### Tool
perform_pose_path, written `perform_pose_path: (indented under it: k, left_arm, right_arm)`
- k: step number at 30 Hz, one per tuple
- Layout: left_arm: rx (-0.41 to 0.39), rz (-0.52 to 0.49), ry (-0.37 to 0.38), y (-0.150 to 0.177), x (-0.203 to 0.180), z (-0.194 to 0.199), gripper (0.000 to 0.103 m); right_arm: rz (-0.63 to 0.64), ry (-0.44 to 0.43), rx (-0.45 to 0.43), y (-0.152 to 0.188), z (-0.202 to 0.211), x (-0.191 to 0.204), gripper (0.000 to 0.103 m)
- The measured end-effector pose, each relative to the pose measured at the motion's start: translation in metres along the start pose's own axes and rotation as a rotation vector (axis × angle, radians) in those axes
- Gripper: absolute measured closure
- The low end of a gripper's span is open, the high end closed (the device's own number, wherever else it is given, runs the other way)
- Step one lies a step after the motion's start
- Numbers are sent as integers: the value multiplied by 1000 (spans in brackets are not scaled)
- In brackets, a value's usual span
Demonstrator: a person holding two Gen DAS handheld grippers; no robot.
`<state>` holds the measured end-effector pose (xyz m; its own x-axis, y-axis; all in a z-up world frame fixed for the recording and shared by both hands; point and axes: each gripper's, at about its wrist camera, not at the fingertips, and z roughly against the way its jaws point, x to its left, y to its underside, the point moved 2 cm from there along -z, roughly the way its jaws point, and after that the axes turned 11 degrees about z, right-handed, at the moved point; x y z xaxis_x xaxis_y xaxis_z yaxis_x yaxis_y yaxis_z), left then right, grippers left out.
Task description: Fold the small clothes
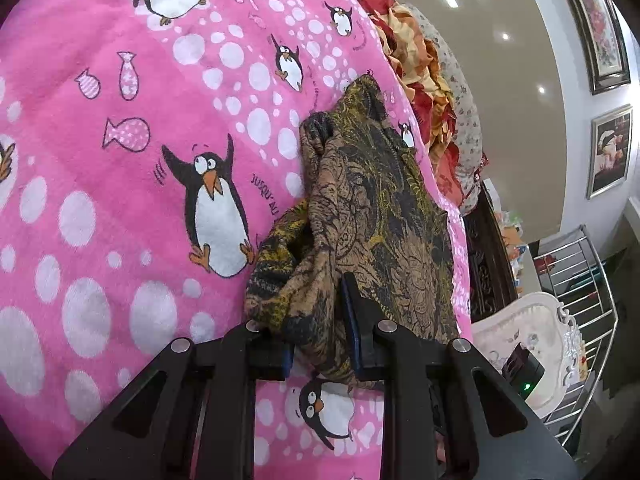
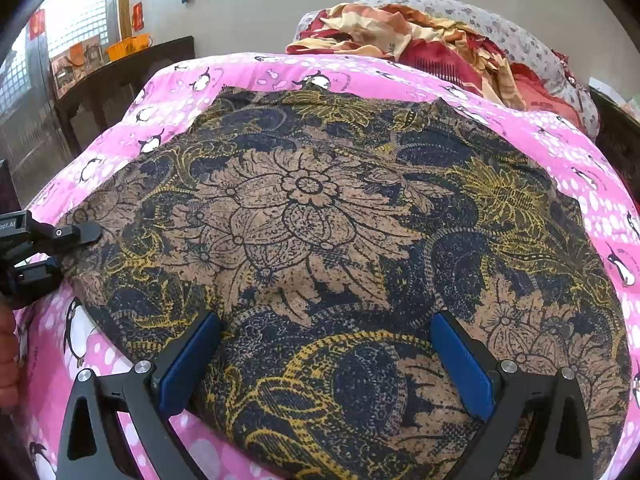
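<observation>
- The left gripper [image 1: 320, 344] clamps a bunched edge of the brown, black and yellow floral-print garment [image 2: 320, 240].
- The right gripper [image 2: 326, 364] rests on it, jaws apart.
- A pink penguin-print fleece blanket [image 1: 120, 160] lies beneath.

A bed covered by a pink penguin-print blanket [image 2: 592, 184] carries everything. A brown, black and yellow floral batik garment [image 2: 304, 216] lies spread on the blanket, and a crumpled red-and-cream floral cloth [image 2: 432, 40] sits heaped at its far edge.
</observation>
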<state>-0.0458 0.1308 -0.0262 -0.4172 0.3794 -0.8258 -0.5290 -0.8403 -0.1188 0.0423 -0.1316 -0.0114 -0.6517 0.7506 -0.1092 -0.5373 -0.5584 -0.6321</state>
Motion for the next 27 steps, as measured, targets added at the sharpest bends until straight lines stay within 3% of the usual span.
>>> perform_pose_path:
  k: [5,7,11,14,17,19,23,27]
  left_arm:
    - [-14,-44,-44,2,-7,-1,86]
    - [-30,-91,-86,3,-14,0,89]
    - [-159,-332,-243,21,-47,1,94]
    - [-287,-574,-299,45,-80,3,95]
    - [-329,-729,-278,60,-105,-2,95]
    - [-333,-779,-251,63,-117,-5,95]
    - [-311,-851,-192,69,-133,-10,95]
    - [-280,-899,-135,75,-142,-13,95]
  right_arm:
    - [-7,-12,23,-3,0,0,0]
    - [-2,-69,67,-13,4,-3,5]
    - [11,-104,11,-61,27,-19,8]
    - [-17,-204,38,-106,16,-32,8]
    - [-38,-302,109,-148,-17,-38,10]
    - [-71,-371,159,-179,-42,-35,15]
    - [-119,-540,249,-223,-78,-14,15]
    - [-19,-576,339,-251,-100,20,15]
